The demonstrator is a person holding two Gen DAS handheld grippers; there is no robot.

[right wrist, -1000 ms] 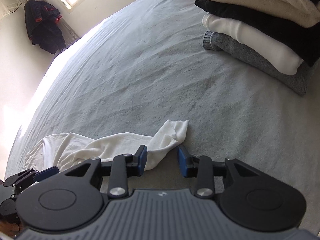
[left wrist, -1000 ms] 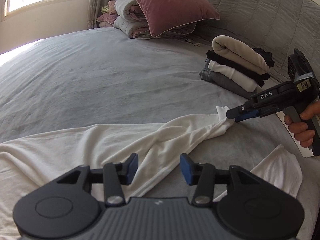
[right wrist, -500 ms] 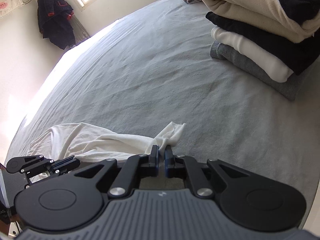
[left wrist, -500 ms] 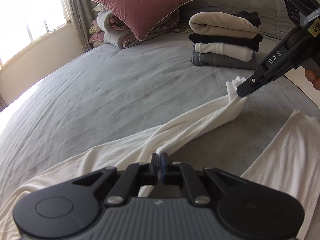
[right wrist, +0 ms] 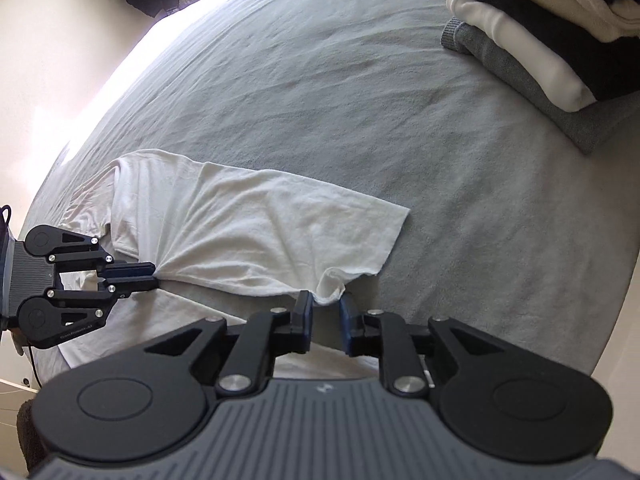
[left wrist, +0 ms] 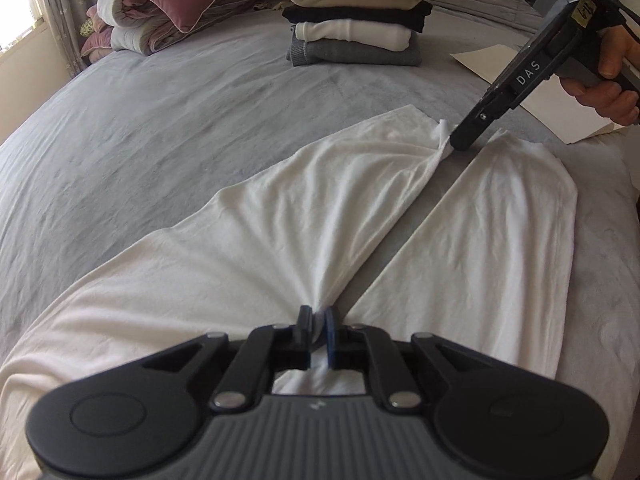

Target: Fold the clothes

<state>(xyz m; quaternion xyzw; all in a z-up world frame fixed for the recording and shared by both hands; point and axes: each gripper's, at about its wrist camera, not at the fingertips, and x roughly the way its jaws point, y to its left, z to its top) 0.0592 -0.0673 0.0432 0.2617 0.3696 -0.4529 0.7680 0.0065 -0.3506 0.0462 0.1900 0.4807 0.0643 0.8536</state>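
Note:
White trousers (left wrist: 280,220) lie spread on the grey bed (left wrist: 160,92), the two legs forming a V. My left gripper (left wrist: 317,334) is shut on bunched cloth at the crotch, where the legs meet. It also shows in the right wrist view (right wrist: 148,274). My right gripper (right wrist: 325,316) is at the hem of the left leg (right wrist: 256,232); its jaws stand slightly apart with the hem corner at their tips. It shows in the left wrist view (left wrist: 456,144). The other leg (left wrist: 508,216) lies flat to the right.
A stack of folded clothes (left wrist: 356,24) sits at the far side of the bed, also in the right wrist view (right wrist: 540,40). Pillows and bedding (left wrist: 160,4) are at the far left. A sheet of paper (left wrist: 532,92) lies at the right edge.
Both grippers closed on the trouser leg, then pulled it out flat and wide. The right gripper's jaws have since parted a little at the hem.

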